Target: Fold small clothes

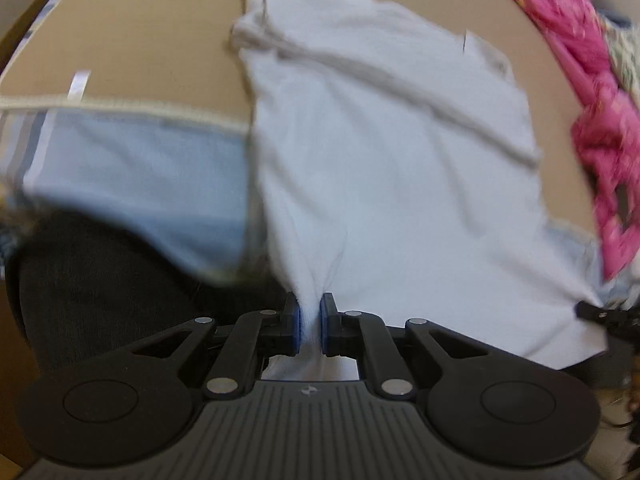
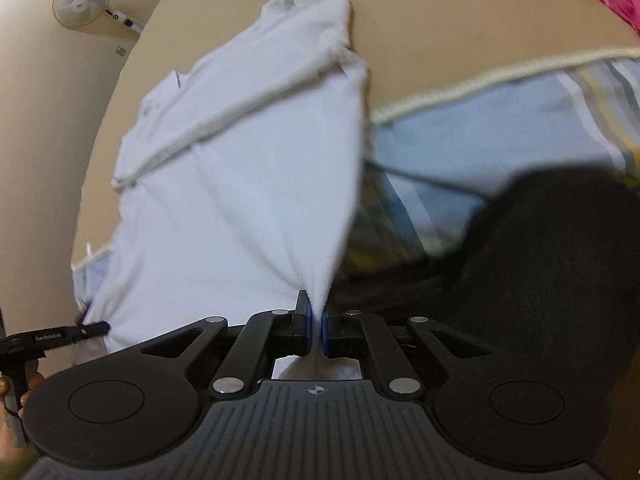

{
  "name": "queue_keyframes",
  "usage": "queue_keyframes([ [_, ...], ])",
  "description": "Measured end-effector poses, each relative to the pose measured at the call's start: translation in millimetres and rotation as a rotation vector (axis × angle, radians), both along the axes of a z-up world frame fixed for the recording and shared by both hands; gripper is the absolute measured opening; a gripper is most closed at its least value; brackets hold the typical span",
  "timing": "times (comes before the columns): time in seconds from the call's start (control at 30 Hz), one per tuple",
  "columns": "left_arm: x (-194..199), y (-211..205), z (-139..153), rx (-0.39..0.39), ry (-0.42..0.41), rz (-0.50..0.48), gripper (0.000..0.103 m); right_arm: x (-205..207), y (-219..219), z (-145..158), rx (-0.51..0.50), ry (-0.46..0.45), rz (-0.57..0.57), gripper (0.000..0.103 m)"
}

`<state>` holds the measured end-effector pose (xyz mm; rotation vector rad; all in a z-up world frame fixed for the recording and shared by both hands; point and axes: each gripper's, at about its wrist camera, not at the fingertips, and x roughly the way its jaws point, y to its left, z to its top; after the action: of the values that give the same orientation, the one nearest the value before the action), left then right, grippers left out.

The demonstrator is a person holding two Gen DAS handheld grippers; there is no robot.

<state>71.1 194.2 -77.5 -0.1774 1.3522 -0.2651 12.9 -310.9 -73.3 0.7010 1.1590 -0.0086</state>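
Observation:
A small white garment [image 1: 380, 152] lies stretched over the tan table, its near hem lifted and its far end folded over. My left gripper [image 1: 309, 326] is shut on one near corner of it. My right gripper [image 2: 317, 330] is shut on the other near corner of the same white garment [image 2: 240, 184]. The right gripper's tip shows at the right edge of the left wrist view [image 1: 592, 312]. The left gripper's tip shows at the left edge of the right wrist view [image 2: 92, 328]. The cloth is pulled taut between them.
A light blue striped cloth [image 1: 136, 176] with a cream edge lies under the garment; it also shows in the right wrist view [image 2: 500, 136]. A pink garment pile [image 1: 592, 92] sits at the table's right. A dark cloth [image 2: 540, 280] lies near me. A wall fan [image 2: 80, 0] is far left.

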Motion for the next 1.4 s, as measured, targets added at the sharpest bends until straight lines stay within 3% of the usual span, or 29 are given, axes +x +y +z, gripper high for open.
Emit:
queue_keyframes([
  [0.1, 71.8, -13.7, 45.5, 0.036, -0.077, 0.0, 0.01, 55.7, -15.3, 27.4, 0.025, -0.047, -0.022, 0.004],
  [0.2, 169.2, -17.6, 73.3, 0.05, -0.165, 0.144, 0.019, 139.4, -41.2, 50.5, 0.025, -0.1, -0.113, 0.005],
  [0.27, 232.9, -16.2, 76.5, 0.148, -0.223, 0.267, 0.063, 200.9, -63.1, 50.2, 0.03, -0.071, -0.251, 0.011],
  [0.3, 253.9, -12.0, 75.3, 0.18, -0.227, 0.31, 0.069, 229.2, -72.9, 47.8, 0.021, -0.054, -0.311, 0.029],
  [0.33, 268.2, -5.6, 73.6, 0.19, -0.226, 0.35, 0.07, 248.2, -80.9, 44.9, 0.02, -0.043, -0.349, 0.056],
  [0.37, 274.3, 0.5, 72.0, 0.177, -0.224, 0.367, 0.071, 259.8, -87.8, 42.6, 0.029, -0.047, -0.378, 0.064],
  [0.5, 263.8, 14.7, 53.9, 0.114, -0.269, 0.307, 0.082, 256.3, -101.1, 34.0, 0.011, -0.189, -0.332, 0.069],
  [0.57, 257.5, 9.9, 36.3, 0.122, -0.28, 0.246, 0.082, 246.1, -102.0, 20.3, -0.056, -0.233, -0.291, 0.069],
  [0.67, 261.2, -10.8, 7.9, 0.132, -0.262, 0.166, 0.082, 245.1, -96.9, -9.5, -0.138, -0.208, -0.24, 0.065],
  [0.8, 276.1, -43.4, -15.1, 0.141, -0.266, 0.086, 0.082, 268.5, -89.0, -39.3, -0.196, -0.228, -0.201, 0.06],
  [0.93, 301.3, -77.3, -36.2, 0.207, -0.259, 0.033, 0.083, 289.9, -76.3, -48.3, -0.27, -0.275, -0.153, 0.06],
  [1.0, 311.9, -84.1, -43.9, 0.216, -0.253, 0.038, 0.075, 300.4, -74.0, -56.3, -0.315, -0.271, -0.132, 0.058],
  [1.03, 315.9, -90.0, -46.9, 0.223, -0.257, 0.034, 0.028, 306.5, -72.1, -60.1, -0.336, -0.268, -0.122, 0.038],
  [1.07, 318.8, -95.2, -48.9, 0.24, -0.248, 0.029, 0.007, 310.8, -70.8, -62.1, -0.362, -0.267, -0.112, 0.017],
  [1.1, 319.3, -98.5, -48.7, 0.236, -0.245, 0.038, 0.007, 315.0, -69.8, -63.8, -0.373, -0.26, -0.1, 0.003],
  [1.2, 304.8, -100.2, -34.0, 0.193, -0.322, 0.037, 0.006, 305.8, -69.2, -52.0, -0.368, -0.318, -0.117, 0.003],
  [1.4, 256.1, -49.6, 24.7, 0.03, -0.43, 0.099, 0.005, 273.7, -78.0, -14.4, -0.288, -0.438, -0.133, 0.003],
])
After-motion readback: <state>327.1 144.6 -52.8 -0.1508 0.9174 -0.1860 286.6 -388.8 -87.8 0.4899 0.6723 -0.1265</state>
